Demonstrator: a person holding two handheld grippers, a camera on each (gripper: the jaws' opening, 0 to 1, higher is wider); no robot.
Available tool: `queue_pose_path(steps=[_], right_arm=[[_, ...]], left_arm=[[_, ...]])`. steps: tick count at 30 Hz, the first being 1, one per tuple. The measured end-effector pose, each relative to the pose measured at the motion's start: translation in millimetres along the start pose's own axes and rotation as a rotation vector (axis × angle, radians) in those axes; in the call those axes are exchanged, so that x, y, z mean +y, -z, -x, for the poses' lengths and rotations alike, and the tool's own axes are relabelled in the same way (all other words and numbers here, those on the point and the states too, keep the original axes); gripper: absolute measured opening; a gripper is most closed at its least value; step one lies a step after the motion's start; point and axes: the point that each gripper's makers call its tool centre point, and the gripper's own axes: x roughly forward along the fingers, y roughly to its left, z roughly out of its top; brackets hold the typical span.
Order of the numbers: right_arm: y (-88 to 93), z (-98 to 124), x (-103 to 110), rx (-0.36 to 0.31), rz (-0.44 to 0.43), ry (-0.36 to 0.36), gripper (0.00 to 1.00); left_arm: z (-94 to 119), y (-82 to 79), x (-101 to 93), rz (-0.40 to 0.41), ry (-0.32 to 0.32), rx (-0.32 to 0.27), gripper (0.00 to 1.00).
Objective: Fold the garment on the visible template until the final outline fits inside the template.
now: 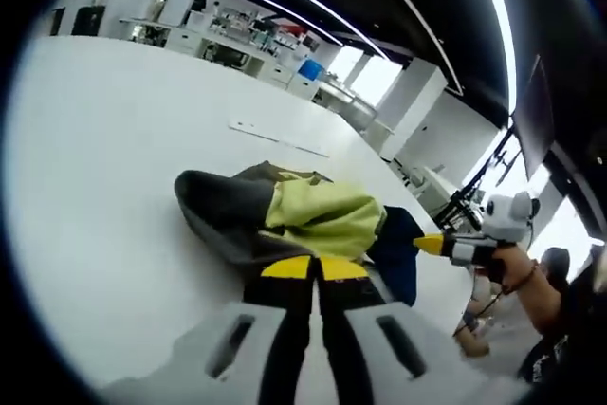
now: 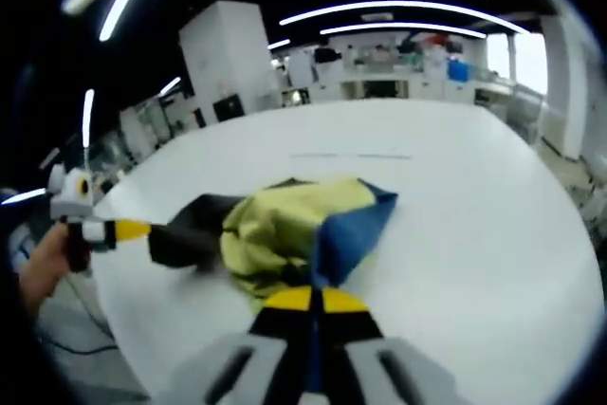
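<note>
One garment [image 1: 303, 220] is counted, bunched into a single heap of grey, yellow-green and blue cloth on one white desk [image 1: 104, 168]. Two grippers are seen: the left gripper [image 1: 315, 267] and the right gripper [image 2: 309, 302]. One person's hand [image 1: 517, 267] is visible.

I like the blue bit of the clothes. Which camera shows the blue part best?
The right gripper view: the blue part of the garment spreads wide and unblocked just ahead of the right gripper. In the left gripper view, the blue part shows as a dark sliver behind the yellow-green cloth.
</note>
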Motion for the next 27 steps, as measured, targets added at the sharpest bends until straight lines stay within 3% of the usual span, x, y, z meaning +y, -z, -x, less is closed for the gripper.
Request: queue_pose_path(steps=[9,13,21,27], right_arm=[[-7.2,17,-35,-0.01,-0.053,0.062,0.0],[-7.6,23,-49,-0.007,-0.064,0.093,0.0],[-4.8,26,-79,0.006,-0.105,0.15,0.0],[-1.8,24,-98,0.022,-0.116,0.177,0.0]], left_arm=[[31,-9.6,23.5,-0.07,-0.036,-0.011,0.0],[42,-6.0,41.7,-0.073,-0.07,0.011,0.0],[53,-14.6,70.0,-0.034,-0.106,-0.013,0.0],[58,-13.1,101.5,-0.038,-0.18,0.014,0.0]])
